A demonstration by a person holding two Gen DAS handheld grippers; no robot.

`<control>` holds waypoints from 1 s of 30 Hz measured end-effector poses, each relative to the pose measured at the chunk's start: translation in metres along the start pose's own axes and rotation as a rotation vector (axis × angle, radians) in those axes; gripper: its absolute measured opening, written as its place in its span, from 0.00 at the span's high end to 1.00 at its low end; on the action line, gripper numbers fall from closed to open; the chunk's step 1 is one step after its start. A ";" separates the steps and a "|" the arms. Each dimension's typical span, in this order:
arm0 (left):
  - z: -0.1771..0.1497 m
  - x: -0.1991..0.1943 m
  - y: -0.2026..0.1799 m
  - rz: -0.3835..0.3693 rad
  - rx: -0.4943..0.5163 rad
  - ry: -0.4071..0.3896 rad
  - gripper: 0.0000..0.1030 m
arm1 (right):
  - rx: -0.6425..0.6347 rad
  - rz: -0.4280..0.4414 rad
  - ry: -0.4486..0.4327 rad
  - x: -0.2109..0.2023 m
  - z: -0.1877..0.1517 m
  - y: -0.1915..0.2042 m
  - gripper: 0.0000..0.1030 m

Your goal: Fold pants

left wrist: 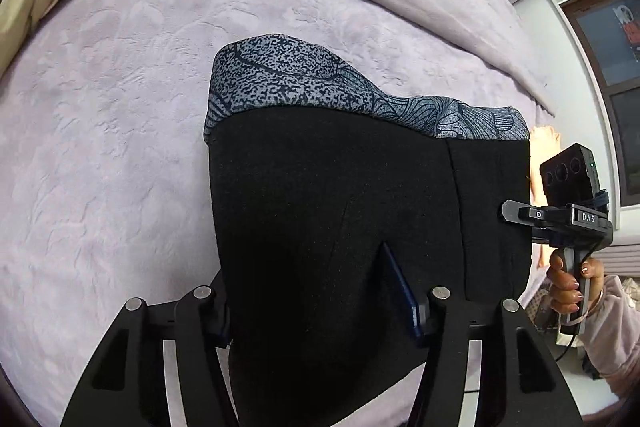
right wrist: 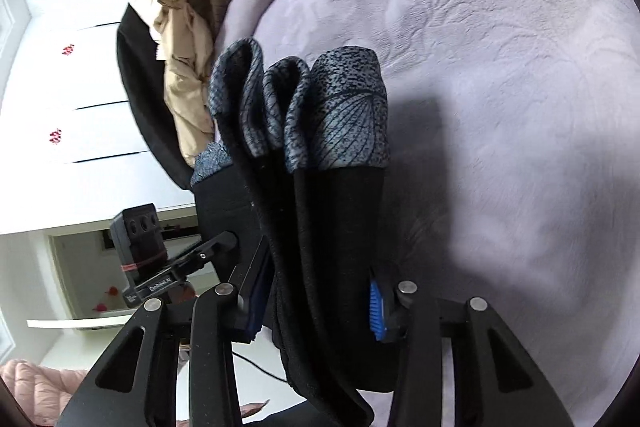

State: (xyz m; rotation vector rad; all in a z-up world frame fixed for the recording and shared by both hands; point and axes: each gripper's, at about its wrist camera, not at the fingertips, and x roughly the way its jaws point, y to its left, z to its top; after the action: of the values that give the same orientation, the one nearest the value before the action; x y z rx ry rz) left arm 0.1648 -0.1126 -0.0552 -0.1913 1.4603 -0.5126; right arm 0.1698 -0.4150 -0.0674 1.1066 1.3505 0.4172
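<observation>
I see one pair of pants (left wrist: 340, 211): black fabric with a blue-grey patterned band (left wrist: 320, 83) along the far edge, speckled and drawn with fine leaf-like lines. They hang lifted over a lilac bedspread (left wrist: 120, 107), filling the middle of the left wrist view from about 12 o'clock down to 6. In the right wrist view the same pants (right wrist: 336, 227) are gathered into three hanging folds, the patterned band (right wrist: 344, 115) at 12 o'clock above the black cloth. I count two grippers, one in each hand. My left gripper (left wrist: 320, 311) tilts steeply down at the bed, and the black fabric runs between its fingers; the right-hand pad (left wrist: 400, 291) lies against the cloth, so it grips the pants. My right gripper (right wrist: 316, 303) points more shallowly, and its two pads press the bunched black folds from both sides, the blue pad (right wrist: 376, 311) at 4 o'clock of the cloth. From the left camera, the right gripper (left wrist: 516, 213) shows at 3 o'clock, its tip at the pants' edge, and a hand (left wrist: 568, 283) wraps its handle. A beige heap of clothes (right wrist: 188, 75) lies at 11 o'clock in the right view.
</observation>
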 end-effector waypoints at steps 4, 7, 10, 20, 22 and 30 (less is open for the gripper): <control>-0.019 -0.027 -0.003 0.005 0.004 -0.009 0.40 | 0.011 0.050 0.005 -0.003 -0.025 0.013 0.58; -0.028 -0.029 0.007 0.036 0.001 0.004 0.40 | -0.003 0.033 0.006 0.003 -0.044 0.018 0.58; -0.039 -0.004 0.017 0.151 -0.020 0.038 0.34 | 0.019 -0.047 0.016 0.022 -0.053 0.008 0.58; -0.047 -0.007 0.011 0.358 -0.121 0.012 0.09 | -0.130 -0.551 -0.021 0.004 -0.053 0.038 0.41; -0.048 -0.014 0.004 0.371 -0.136 -0.009 0.09 | -0.165 -0.509 -0.089 -0.010 -0.050 0.056 0.56; -0.068 -0.029 -0.050 0.447 -0.104 -0.053 0.09 | -0.298 -0.536 -0.064 0.018 -0.060 0.094 0.71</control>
State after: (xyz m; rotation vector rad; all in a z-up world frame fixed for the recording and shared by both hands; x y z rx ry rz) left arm 0.0871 -0.1310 -0.0155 0.0420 1.4237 -0.0683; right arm 0.1519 -0.3335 0.0084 0.4811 1.4115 0.1756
